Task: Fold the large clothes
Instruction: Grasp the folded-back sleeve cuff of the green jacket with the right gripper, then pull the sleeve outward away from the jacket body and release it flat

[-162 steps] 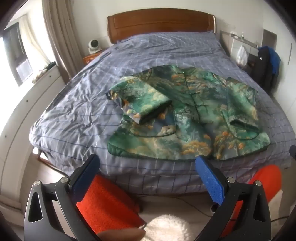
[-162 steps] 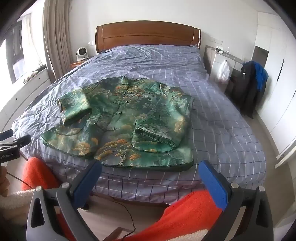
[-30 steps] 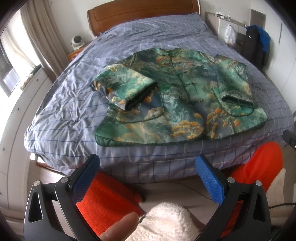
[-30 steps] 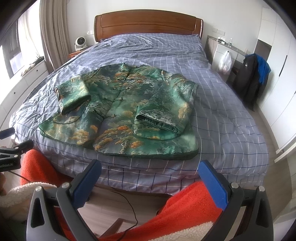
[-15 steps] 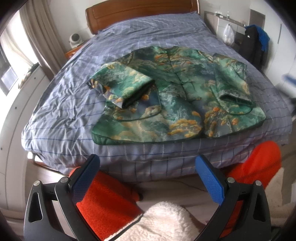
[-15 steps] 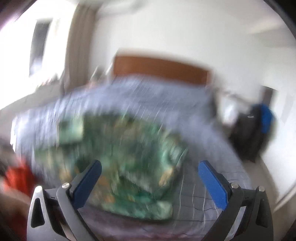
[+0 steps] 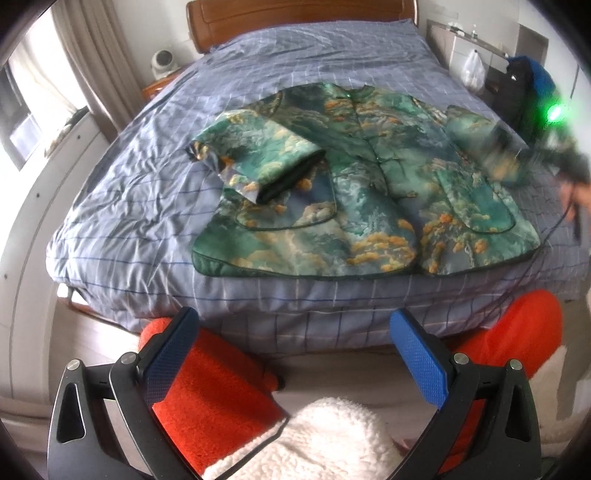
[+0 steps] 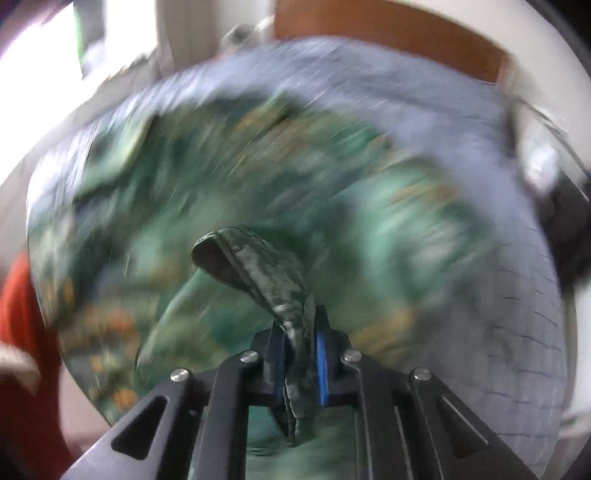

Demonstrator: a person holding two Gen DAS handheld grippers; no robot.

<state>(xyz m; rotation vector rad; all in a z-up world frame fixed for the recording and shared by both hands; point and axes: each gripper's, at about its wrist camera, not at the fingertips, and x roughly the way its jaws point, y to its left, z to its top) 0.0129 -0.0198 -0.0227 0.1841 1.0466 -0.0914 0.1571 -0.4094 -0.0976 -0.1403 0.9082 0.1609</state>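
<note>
A green brocade jacket (image 7: 369, 184) lies flat on the blue checked bed (image 7: 147, 192), its left sleeve (image 7: 266, 162) folded in over the chest. My left gripper (image 7: 291, 314) hangs open and empty off the foot of the bed, short of the hem. In the blurred right wrist view, my right gripper (image 8: 299, 332) is closing tight, its pads pressing on a fold of the jacket's right sleeve (image 8: 255, 266), which rises in a loop. The rest of the jacket (image 8: 258, 166) smears behind it. The left wrist view shows that gripper (image 7: 561, 155) as a blur over the right sleeve.
A wooden headboard (image 7: 295, 14) closes the far end. A nightstand with a white device (image 7: 164, 62) stands at back left. At back right are a plastic bag (image 7: 472, 70) and dark and blue clothing (image 7: 532, 81). The person's red trousers (image 7: 214, 387) and white fleece (image 7: 325, 439) fill the foreground.
My right gripper swept from the foot of the bed in over the jacket's right side and shut on the right sleeve. The left gripper has barely moved and stays open.
</note>
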